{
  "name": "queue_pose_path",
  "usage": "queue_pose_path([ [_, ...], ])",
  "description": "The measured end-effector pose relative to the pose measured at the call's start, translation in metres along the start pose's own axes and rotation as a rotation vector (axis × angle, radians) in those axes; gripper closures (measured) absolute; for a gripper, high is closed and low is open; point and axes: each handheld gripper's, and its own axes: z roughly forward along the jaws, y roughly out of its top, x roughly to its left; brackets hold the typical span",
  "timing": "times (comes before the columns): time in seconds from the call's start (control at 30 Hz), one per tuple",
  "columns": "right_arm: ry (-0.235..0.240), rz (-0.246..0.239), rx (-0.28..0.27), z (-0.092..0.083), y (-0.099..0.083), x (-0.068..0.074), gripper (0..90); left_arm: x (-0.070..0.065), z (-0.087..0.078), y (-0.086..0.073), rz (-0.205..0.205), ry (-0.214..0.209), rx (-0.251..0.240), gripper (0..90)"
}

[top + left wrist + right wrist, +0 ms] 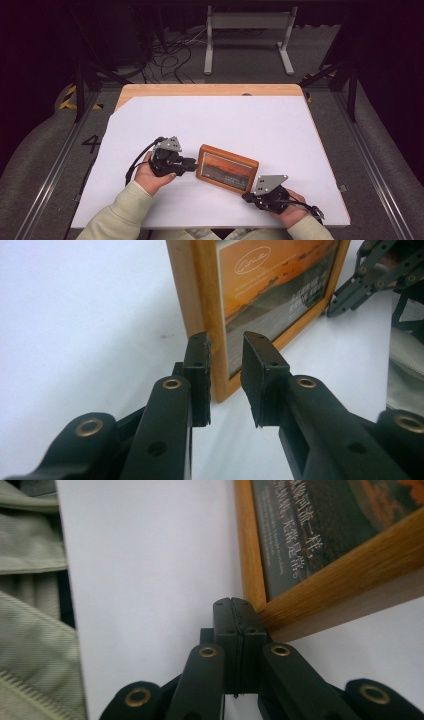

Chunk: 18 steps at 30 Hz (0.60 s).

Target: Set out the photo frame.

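Presently, the picture frame [228, 168], a wooden one with an orange landscape print behind its glass, lies flat on the white sheet [250, 120] that covers the bench [210, 89], in the near half of it and a little skewed to the bench's edges. In the left gripper view the frame [260, 295] shows its wooden border and part of the print.

The left claw [190, 163] is at the frame's left short edge. Its jaws stand partly open with a clear gap; the frame's near corner sits in line with that gap, but the pads do not press on the wood, so nothing is held. The left claw [225, 377] appears to be lined up on the border rather than gripping it.

The right claw [248, 196] is at the frame's near right corner. In the right gripper view the right claw [234, 607] has its jaws shut tight together with nothing between them, the tips touching or just beside the corner of the frame [320, 595].

Judgement: the frame is still lying down and ungripped. The work appears to be at an early stage; a firm hold and any lifting or standing up remain to be done.

A person's pale sleeves [120, 212] enter from the near edge.
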Motion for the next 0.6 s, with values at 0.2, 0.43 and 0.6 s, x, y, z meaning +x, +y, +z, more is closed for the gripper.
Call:
queue_pose_path([
  [0.2,-0.052,0.011,-0.006,-0.001,-0.003,-0.009,90.0,0.001,-0.002,-0.002,-0.002,0.01,-0.002,73.2],
  [0.43,-0.089,0.029,-0.01,-0.002,-0.005,-0.017,90.0,0.006,-0.007,-0.011,-0.019,0.027,-0.005,72.6],
  [0.6,-0.107,0.053,-0.007,-0.004,-0.006,-0.021,90.0,0.009,-0.014,-0.018,-0.042,0.048,-0.011,71.7],
])
